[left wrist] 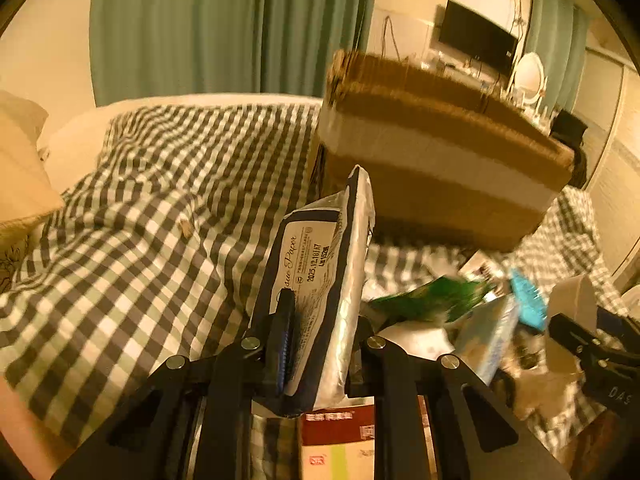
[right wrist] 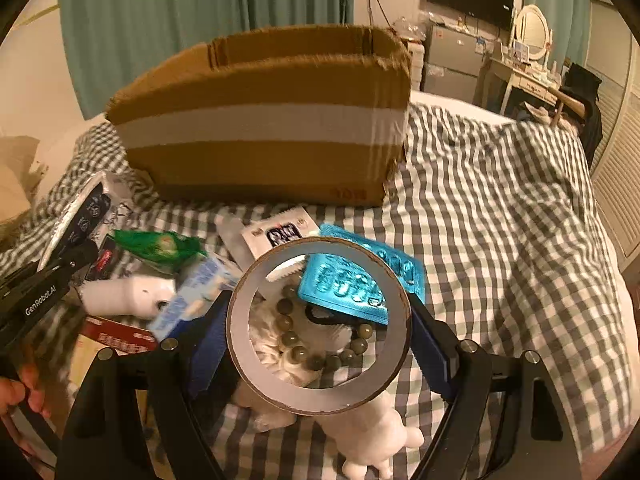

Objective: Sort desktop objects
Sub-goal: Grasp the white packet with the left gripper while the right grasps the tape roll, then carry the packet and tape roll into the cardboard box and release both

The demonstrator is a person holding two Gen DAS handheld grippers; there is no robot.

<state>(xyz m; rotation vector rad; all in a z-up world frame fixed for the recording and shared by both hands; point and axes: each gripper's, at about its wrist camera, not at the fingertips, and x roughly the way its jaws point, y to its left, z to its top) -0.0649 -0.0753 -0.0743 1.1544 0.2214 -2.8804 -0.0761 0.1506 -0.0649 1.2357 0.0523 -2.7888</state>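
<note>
In the left wrist view the left tool (left wrist: 316, 332) is clenched on a tissue paper pack (left wrist: 320, 280), its pads pressed on the pack's two broad faces so that the pack stands on edge between the fingers and rises toward the cardboard box (left wrist: 436, 176); the box, banded with pale tape, sits on the checked bedspread (left wrist: 140, 208) behind and to the right of the pack; a green packet (left wrist: 436, 296) and a blue blister pack (left wrist: 528, 300) lie blurred in the clutter at right. In the right wrist view the right tool (right wrist: 320, 336) is grasping a tape roll (right wrist: 320, 328), its blue pads against the roll's outer sides, the ring held face-on above the bed; through and below the ring show a bead bracelet (right wrist: 316, 344) and the blue blister pack (right wrist: 344, 284) on the bedspread (right wrist: 500, 240); a white plush toy (right wrist: 376, 440) lies just under the roll; the cardboard box (right wrist: 264, 120) stands open-topped beyond the pile; the left tool (right wrist: 52, 276) shows at the left edge with the tissue paper pack (right wrist: 80, 216).
</note>
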